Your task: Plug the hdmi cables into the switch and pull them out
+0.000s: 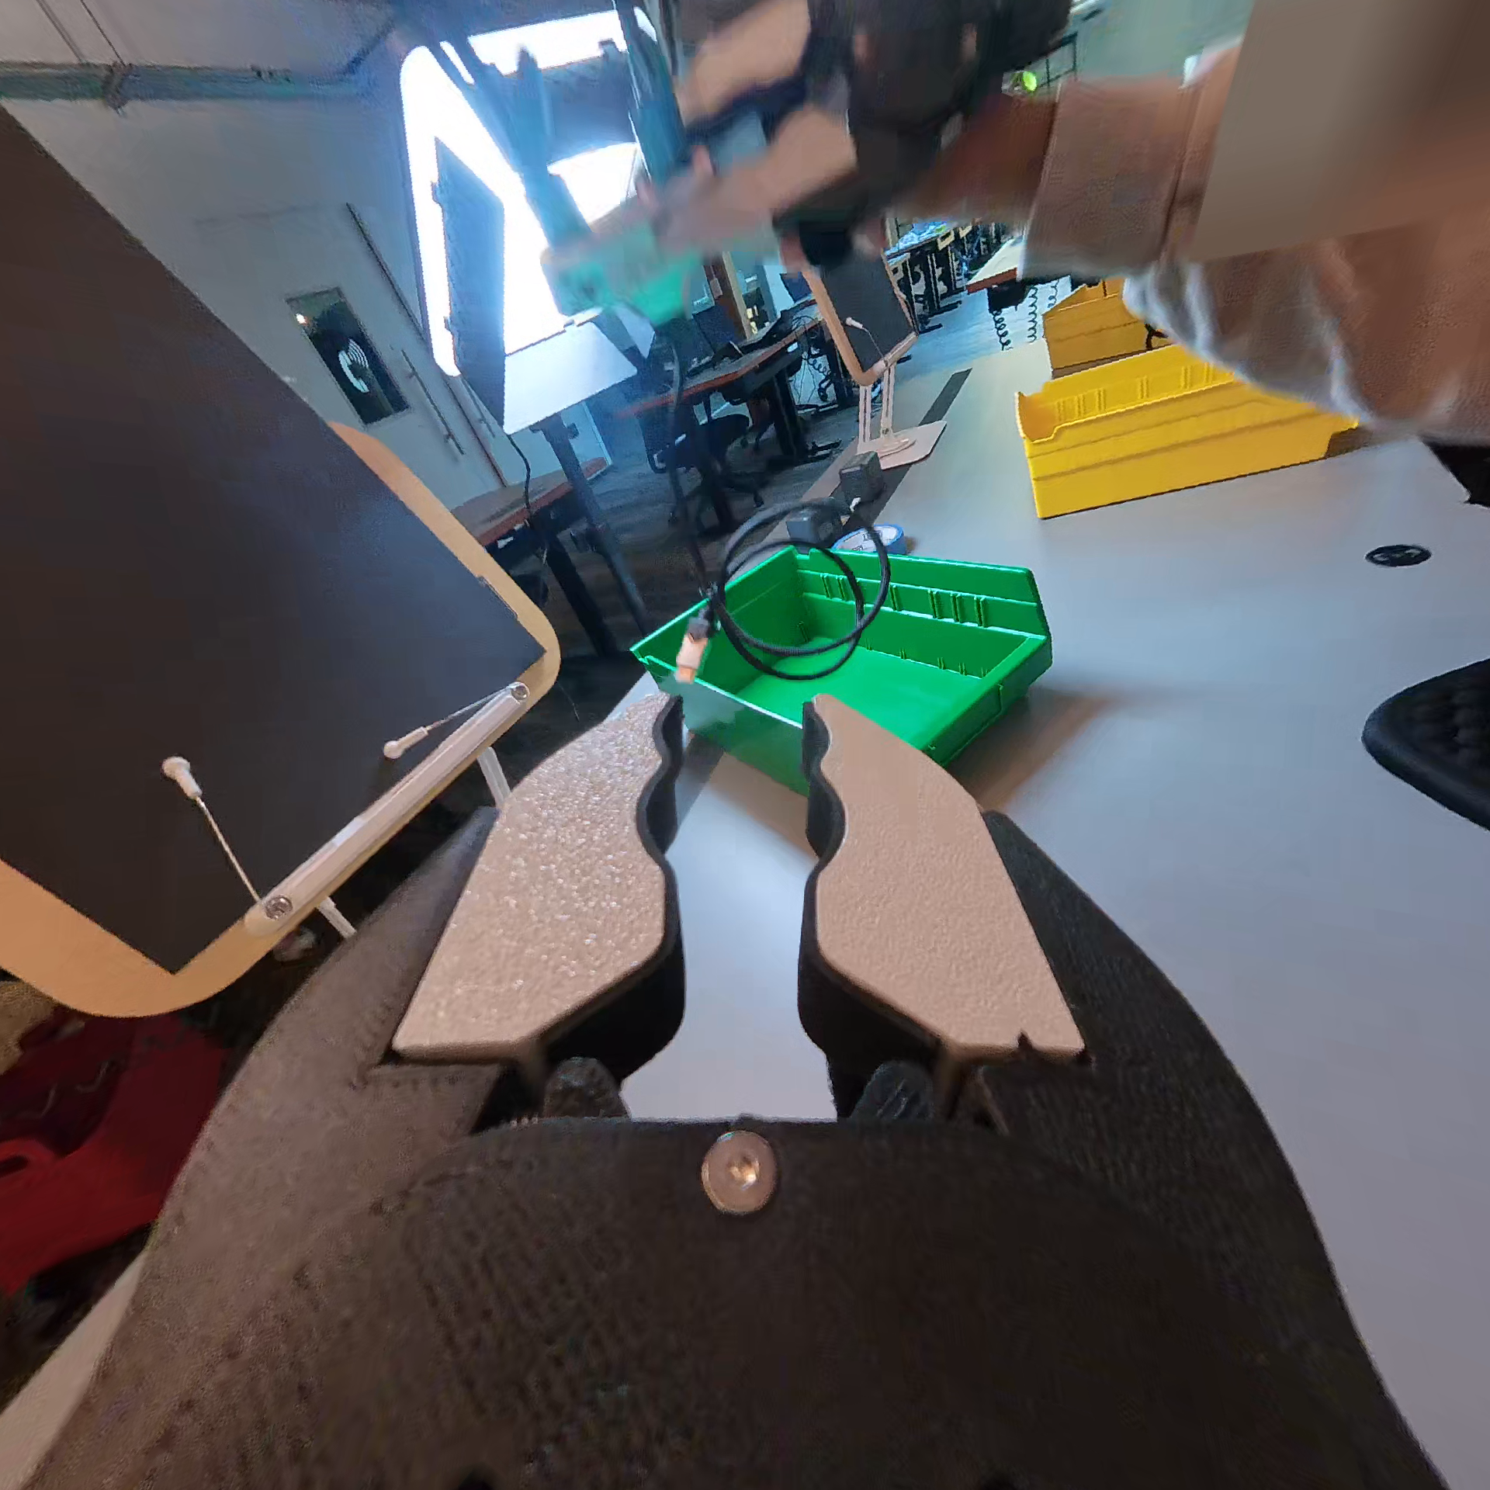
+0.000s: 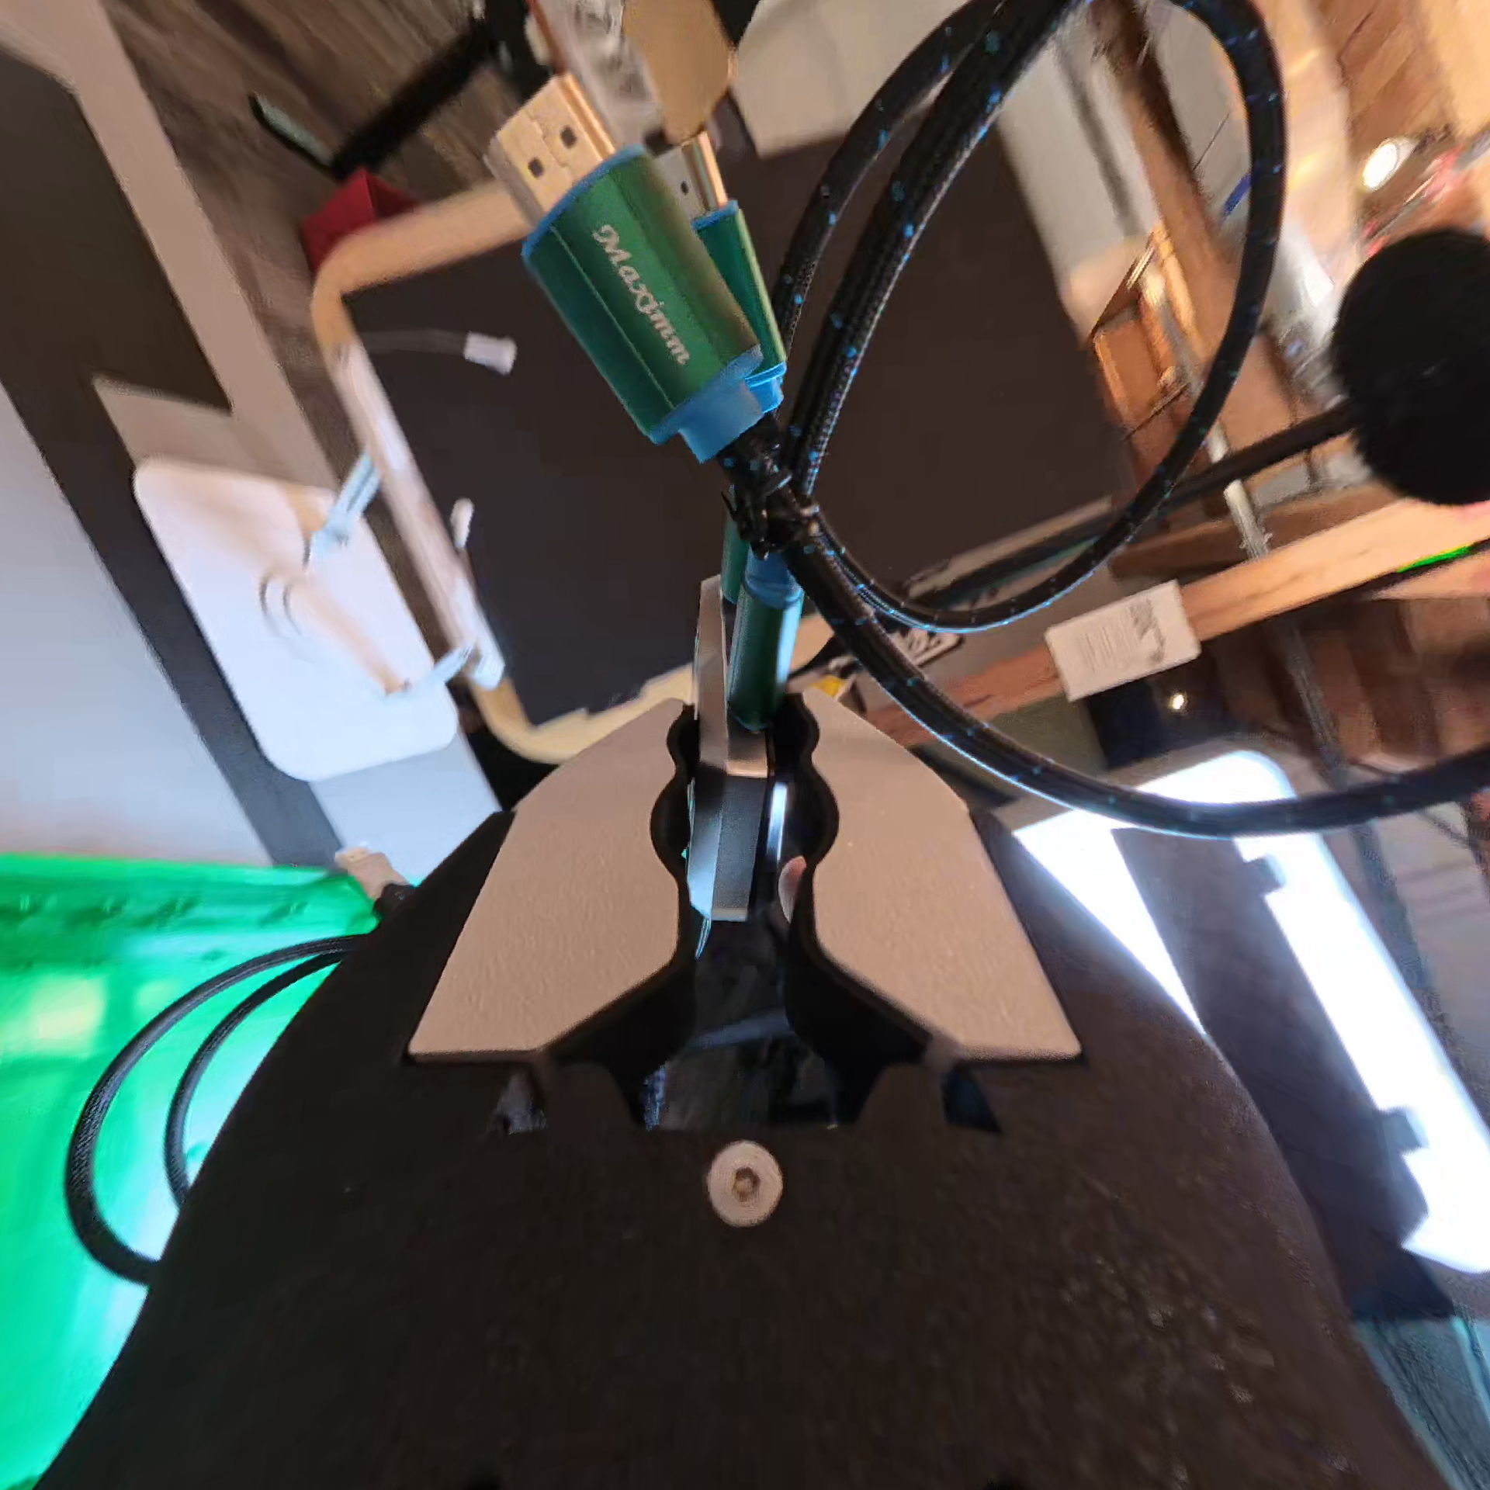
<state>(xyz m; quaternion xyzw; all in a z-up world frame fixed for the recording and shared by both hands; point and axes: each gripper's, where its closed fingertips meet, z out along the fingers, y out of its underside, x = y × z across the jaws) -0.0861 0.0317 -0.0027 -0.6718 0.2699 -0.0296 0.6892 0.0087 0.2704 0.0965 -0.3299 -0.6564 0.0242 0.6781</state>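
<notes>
My right gripper (image 2: 742,713) is shut on a flat silver switch (image 2: 726,838), seen edge-on between the jaws. A green HDMI plug (image 2: 758,661) sits at the switch's top edge. A second green HDMI plug (image 2: 645,314) with a bare gold tip hangs free above it. Their black braided cable (image 2: 1209,339) loops to the right. My left gripper (image 1: 742,717) is open and empty, low over the grey table (image 1: 1169,726). In front of it a green bin (image 1: 927,645) holds another coiled black cable (image 1: 798,613) with an orange-tipped plug. The right gripper (image 1: 637,266) shows blurred, high above the bin.
A black board with a tan rim (image 1: 201,564) leans close on the left. Yellow bins (image 1: 1145,435) stand at the back right. A black mesh object (image 1: 1443,742) lies at the right edge. A sleeved arm (image 1: 1209,145) crosses the top. The green bin (image 2: 97,967) shows blurred at lower left.
</notes>
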